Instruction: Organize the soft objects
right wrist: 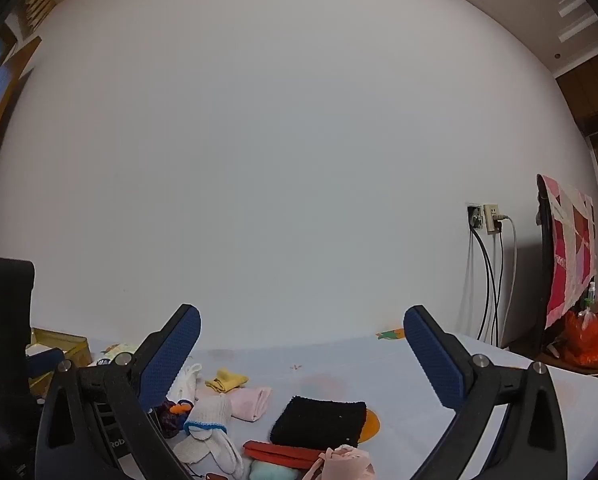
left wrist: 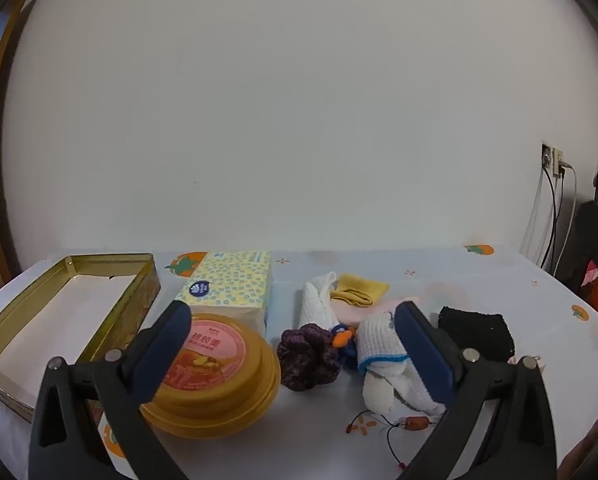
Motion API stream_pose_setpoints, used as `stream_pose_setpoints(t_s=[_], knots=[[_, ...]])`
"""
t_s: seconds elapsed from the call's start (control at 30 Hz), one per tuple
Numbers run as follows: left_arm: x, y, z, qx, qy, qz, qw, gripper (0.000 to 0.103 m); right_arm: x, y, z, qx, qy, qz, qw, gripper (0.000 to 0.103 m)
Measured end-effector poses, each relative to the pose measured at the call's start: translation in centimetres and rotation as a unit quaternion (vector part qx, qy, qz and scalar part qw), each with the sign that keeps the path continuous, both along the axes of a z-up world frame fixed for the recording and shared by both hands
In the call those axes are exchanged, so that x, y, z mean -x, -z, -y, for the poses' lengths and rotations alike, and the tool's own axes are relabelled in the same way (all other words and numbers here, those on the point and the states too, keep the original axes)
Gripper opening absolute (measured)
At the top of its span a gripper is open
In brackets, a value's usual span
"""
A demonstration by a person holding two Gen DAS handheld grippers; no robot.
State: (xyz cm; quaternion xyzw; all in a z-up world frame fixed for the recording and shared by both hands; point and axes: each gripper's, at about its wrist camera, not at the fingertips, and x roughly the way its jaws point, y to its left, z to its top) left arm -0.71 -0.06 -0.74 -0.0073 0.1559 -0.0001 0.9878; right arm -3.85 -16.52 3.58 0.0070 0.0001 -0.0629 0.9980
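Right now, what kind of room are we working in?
Probably a room in a home: a table under a fruit-print tablecloth against a plain wall, wall sockets with cords plugged in, and household bits like a tissue pack beside gloves and cloths.

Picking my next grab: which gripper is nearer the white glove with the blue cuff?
Left. The left gripper hovers open just above the white glove, its right finger overlapping it. The right gripper sits higher, with the glove low at its left.
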Motion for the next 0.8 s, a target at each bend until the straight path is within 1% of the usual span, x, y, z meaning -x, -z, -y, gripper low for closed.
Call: stream_pose_setpoints(t_s=[0.13,0.23,0.33,0.6,0.8], knots=[[-0.2,0.0,0.0,0.004,0.004,-0.008,1.0,0.103,0.0,0.1,-0.2,0.006,-0.002,-0.001,1.0,0.103],[-0.5,0.1,0.1,0.006,0.013,-0.02,0.9997,0.103,0.3,-0.4,0.3,-0.001,-0.003,-0.002,1.0,0.103],[-0.7,0.1,0.3,0.006,0.021,-0.028,0.9994,0.103,0.0,-0.3,0.4,-0.005,0.001,-0.006,1.0,0.103],[-1.1,0.2,0.4,0.006,0.017,-0.045,0.9988,0.103,-0.2,-0.3,0.6,-0.014,0.007,-0.008,1.0,0.103],[-1.2,0.2,0.4,0.006,0.019,-0.049,0.9986,0.103,-0.1,-0.2,0.9,-0.023,0.01,-0.006,1.0,0.103]])
